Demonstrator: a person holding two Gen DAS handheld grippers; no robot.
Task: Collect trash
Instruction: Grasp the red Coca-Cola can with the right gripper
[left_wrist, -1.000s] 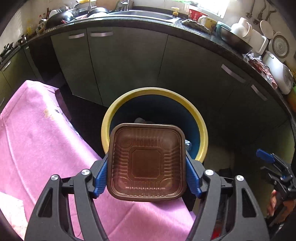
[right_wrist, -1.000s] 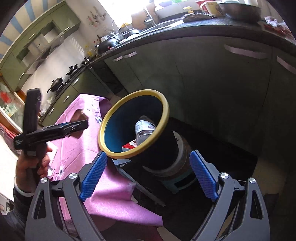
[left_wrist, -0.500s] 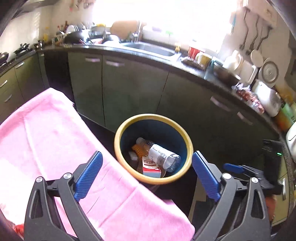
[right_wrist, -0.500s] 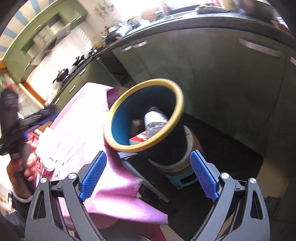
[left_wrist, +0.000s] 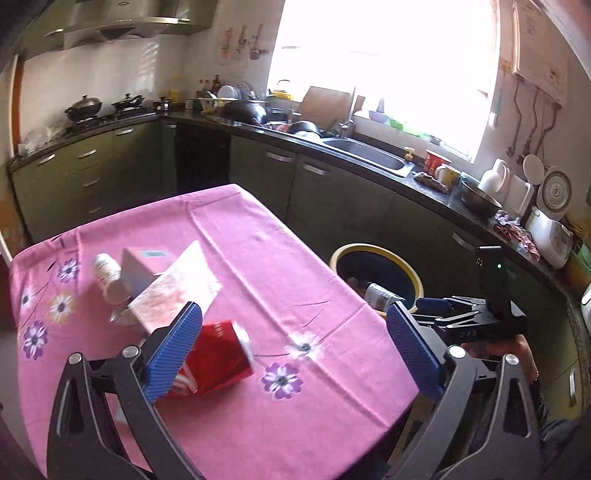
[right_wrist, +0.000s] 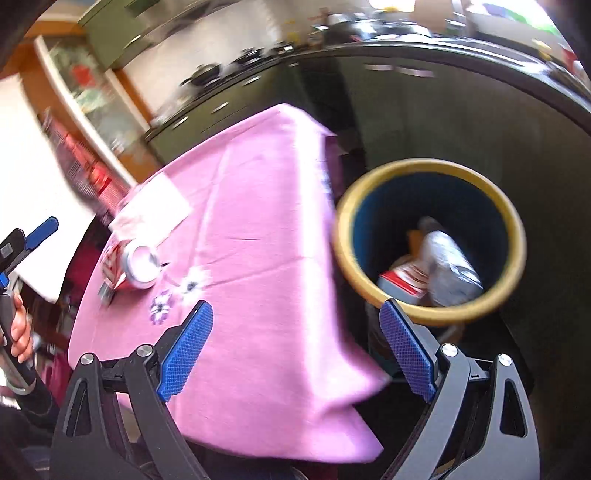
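Red can (left_wrist: 218, 360) lying on its side on the pink flowered tablecloth (left_wrist: 258, 258), open end toward the bin, partly hidden behind the left blue pad (left_wrist: 173, 350) of the left gripper (left_wrist: 295, 347). Just beyond it, toward the far left of the table: a flat sheet of pale packaging (left_wrist: 177, 291) propped against a white box (left_wrist: 142, 266), and a small clear bottle (left_wrist: 109, 277) on its side beside that box. Left gripper spread wide above the cloth, nothing between its pads, nothing touched. Off the table's right edge, low on the floor: round bin (left_wrist: 373, 251) with yellow rim and dark blue inside, already holding a plastic bottle (left_wrist: 382, 295) and other scraps, among them a red-and-white carton (right_wrist: 404, 284) seen from the right wrist. Right gripper (right_wrist: 295, 350) likewise wide apart and empty, poised over the table's near corner with the bin just past its right pad (right_wrist: 406, 350); view blurred. Same gripper seen from the left wrist at the right edge (left_wrist: 461, 317), held in a hand (left_wrist: 517, 347). Between can and bin: bare cloth with a few printed flowers only. Around the room: dark green cabinets (left_wrist: 332, 192), sink (left_wrist: 369, 153) under a bright window, pots on the stove at far left, crowded counter to the right.
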